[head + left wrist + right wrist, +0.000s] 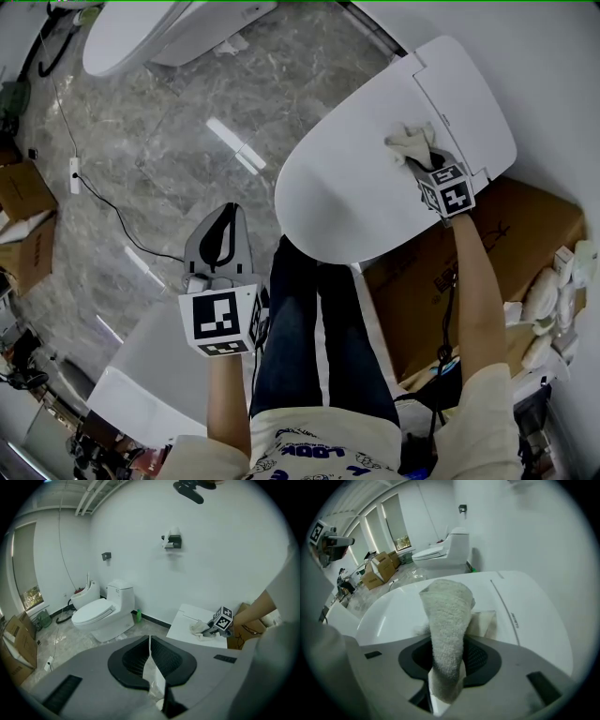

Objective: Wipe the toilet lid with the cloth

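Right claw point(446, 670) is clamped on the cloth point(446, 620), which lies on the closed toilet lid point(356, 187) near its hinge end. Left claw point(150, 660), jaws together and empty, hangs well apart over the marble floor point(169, 141). A second toilet point(101, 613) stands by the far wall. A cardboard box point(530, 225) sits just beside the lid, and a cable point(103, 199) trails across the floor. The cloth covers the right claw's tips.

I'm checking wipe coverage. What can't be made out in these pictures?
Toilet lid patch beneath the cloth: head and right gripper views, covered by the cloth.
Print on the lid: right gripper view, too small, blurred.
Lid's front end: left gripper view, cut off behind the left gripper body.
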The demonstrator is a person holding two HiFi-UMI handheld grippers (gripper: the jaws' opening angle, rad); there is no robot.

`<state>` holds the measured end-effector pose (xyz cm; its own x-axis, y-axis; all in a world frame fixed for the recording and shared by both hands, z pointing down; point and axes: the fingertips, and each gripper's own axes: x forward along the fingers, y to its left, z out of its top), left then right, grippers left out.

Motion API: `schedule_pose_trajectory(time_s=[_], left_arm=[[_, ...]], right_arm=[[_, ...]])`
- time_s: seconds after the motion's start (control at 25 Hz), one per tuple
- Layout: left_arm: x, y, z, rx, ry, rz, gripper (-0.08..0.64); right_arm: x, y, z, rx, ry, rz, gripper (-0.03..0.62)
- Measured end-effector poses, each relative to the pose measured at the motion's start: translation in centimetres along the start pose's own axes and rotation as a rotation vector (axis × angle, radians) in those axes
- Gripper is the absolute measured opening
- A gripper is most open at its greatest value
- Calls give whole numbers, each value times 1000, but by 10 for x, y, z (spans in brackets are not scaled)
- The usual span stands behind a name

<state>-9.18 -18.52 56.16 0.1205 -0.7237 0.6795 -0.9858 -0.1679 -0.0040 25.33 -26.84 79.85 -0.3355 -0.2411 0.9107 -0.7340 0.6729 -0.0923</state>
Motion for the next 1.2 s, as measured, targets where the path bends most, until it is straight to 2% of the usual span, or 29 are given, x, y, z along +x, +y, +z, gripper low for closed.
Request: schedule_pose_trajectory(time_s=[0.44, 0.92, 1.2], left_arm=[[7, -20, -5, 13, 20, -32, 15], [5, -23, -2, 19, 10, -44, 15], [-2, -24, -5, 12, 7, -51, 15]], right_arm=[[-30, -76, -39, 249, -23, -272, 126], [-53, -88, -85, 401, -20, -399, 124], [-60, -79, -104, 472, -12, -438, 124]])
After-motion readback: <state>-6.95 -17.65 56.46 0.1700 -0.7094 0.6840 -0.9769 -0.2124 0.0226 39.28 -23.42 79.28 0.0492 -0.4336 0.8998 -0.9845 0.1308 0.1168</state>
